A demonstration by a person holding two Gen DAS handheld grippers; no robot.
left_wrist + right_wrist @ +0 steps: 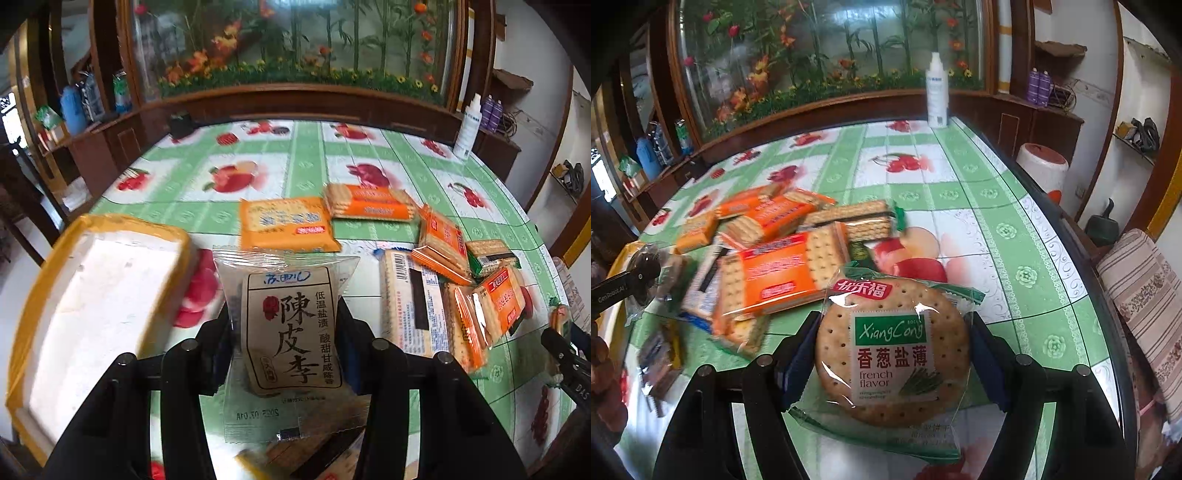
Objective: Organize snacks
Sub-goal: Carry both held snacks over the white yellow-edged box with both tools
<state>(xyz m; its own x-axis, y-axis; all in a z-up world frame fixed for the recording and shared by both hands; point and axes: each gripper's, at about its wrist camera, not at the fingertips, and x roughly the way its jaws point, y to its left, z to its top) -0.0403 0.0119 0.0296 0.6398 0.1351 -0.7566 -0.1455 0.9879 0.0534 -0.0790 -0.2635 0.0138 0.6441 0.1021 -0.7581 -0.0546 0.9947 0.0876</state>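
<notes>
Box (92,295) left of cracker packets (373,201)

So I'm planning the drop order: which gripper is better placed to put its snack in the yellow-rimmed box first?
Left, probably: the yellow-rimmed box sits right beside the left gripper, which holds the plum packet.

Even daylight, soft shadows. Glare on glass panel (291,40). Motion blur on foam box (92,295); strong fisheye edge curvature.

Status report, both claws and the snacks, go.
Left claw shut on plum packet. Right claw shut on round cracker pack. White box open at left. Loose cracker packs on table, nothing blocking.
</notes>
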